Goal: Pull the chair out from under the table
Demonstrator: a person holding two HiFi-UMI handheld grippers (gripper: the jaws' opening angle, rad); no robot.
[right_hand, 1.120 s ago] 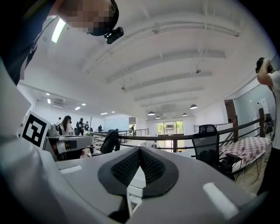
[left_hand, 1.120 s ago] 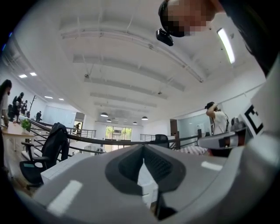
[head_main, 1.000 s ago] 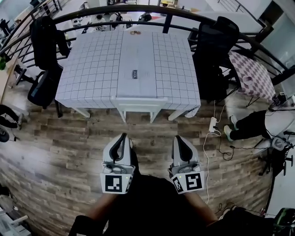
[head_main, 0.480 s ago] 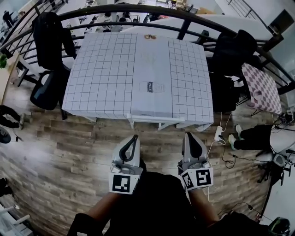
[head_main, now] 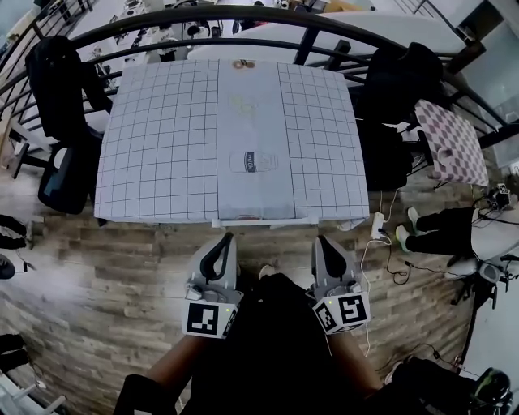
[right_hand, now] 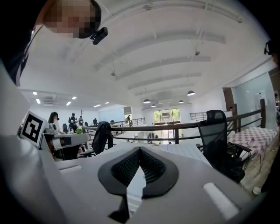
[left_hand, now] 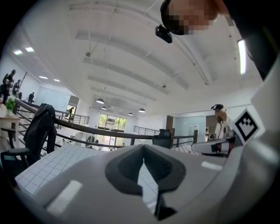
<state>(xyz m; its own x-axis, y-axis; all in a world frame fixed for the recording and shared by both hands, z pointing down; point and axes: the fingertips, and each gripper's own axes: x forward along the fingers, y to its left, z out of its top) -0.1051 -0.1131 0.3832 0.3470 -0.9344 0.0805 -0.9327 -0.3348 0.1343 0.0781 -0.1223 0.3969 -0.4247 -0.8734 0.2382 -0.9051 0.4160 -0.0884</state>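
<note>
Not yet begun on the pull. Finds the white chair [head_main: 263,220] tucked fully under the grid-cloth table [head_main: 162,146], only its top rail showing at the near edge. Holds the left gripper [head_main: 225,238] and right gripper [head_main: 323,241] near that rail, apart from it, jaws pressed together, empty. Left to do: reach, grasp, draw back.

The surface [head_main: 162,130] stands ahead of the person, with a railing [head_main: 243,14] behind its far edge. The chair [head_main: 263,220] sits tucked under the near edge, at its middle. The left tongs [head_main: 225,238] and right tongs [head_main: 322,241] lie side by side just before that edge, either side of the chair. An office chair [head_main: 61,174] stands left of the surface, another [head_main: 397,89] right. A power strip [head_main: 377,224] lies on the floor by the near right corner.
</note>
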